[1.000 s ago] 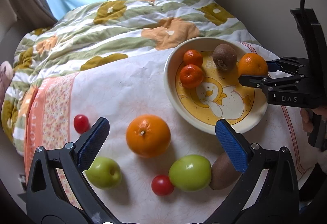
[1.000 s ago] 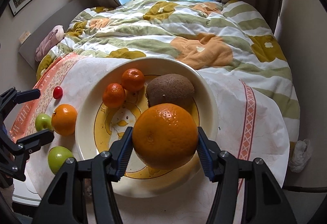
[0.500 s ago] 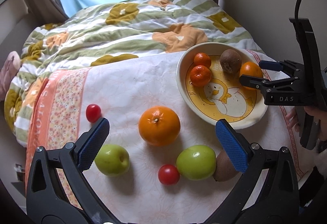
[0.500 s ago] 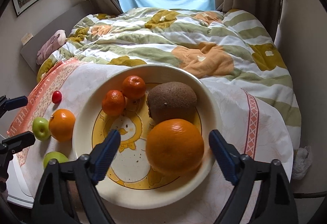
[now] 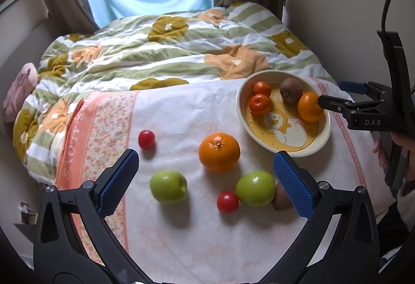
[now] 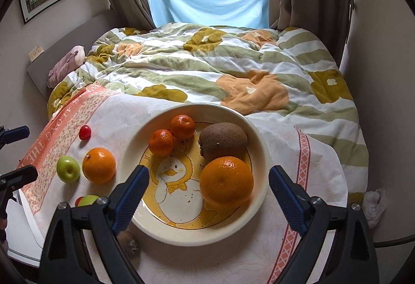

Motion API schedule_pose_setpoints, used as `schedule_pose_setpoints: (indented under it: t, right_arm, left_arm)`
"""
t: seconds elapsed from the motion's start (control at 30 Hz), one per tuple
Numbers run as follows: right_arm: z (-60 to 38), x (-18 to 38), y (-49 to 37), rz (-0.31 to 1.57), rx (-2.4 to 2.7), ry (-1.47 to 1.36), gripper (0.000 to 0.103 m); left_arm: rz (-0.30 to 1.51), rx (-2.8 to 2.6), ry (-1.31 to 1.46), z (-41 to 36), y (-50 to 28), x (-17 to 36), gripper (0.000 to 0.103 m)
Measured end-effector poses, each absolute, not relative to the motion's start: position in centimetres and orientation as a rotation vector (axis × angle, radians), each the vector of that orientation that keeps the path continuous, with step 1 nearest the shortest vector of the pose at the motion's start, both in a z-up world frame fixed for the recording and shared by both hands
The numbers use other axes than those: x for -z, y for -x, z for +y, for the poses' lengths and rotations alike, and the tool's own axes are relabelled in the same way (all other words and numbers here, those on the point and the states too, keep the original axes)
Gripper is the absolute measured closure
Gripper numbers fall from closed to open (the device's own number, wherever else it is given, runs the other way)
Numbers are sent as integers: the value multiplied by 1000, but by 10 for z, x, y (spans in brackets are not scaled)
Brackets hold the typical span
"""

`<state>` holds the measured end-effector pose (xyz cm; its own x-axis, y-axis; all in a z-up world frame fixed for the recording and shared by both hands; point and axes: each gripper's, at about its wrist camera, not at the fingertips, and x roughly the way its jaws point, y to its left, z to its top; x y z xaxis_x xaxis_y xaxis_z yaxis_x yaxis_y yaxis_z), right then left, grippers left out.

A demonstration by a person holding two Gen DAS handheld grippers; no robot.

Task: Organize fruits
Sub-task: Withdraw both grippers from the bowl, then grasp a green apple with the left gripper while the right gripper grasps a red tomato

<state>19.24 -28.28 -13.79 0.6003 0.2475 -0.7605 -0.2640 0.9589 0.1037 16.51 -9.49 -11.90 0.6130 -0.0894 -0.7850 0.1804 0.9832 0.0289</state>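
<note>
Bowl (image 6: 262, 151) holds orange (image 6: 226, 181), right tongs (image 6: 208, 189) released

Cloth (image 5: 181, 112) left of bowl (image 5: 242, 112) bare; fruit crowds front.

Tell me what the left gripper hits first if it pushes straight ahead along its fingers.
Probably the large orange on the cloth: it lies centred between the open left gripper fingers, ahead of them. The two green apples sit nearer but off to either side; depth is uncertain.
</note>
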Motion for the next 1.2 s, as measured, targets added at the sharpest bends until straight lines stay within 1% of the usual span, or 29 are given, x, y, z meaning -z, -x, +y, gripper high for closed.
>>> schedule_pose_setpoints:
  t: [0.23,0.5,0.77,1.0,1.2]
  right_arm:
    - [-266,104,-158,864,-289,-30,10]
    - [-213,86,-111,873,-212,-67,10]
    - [-157,106,-80,917,-119,-179,11]
    - [-127,129,-68,950,-43,-244,11]
    - [-105,156,-69,976,31,-280,11]
  left_arm:
    - [854,159,-131,-62,-142,95,0]
    - [848,256,-138,-26,-138,89,0]
    - [860,368,-164,3,-145,97,0]
    - [917,425,-174,15,-161,122,0]
    - [997,472,-128,14,-182,154,0]
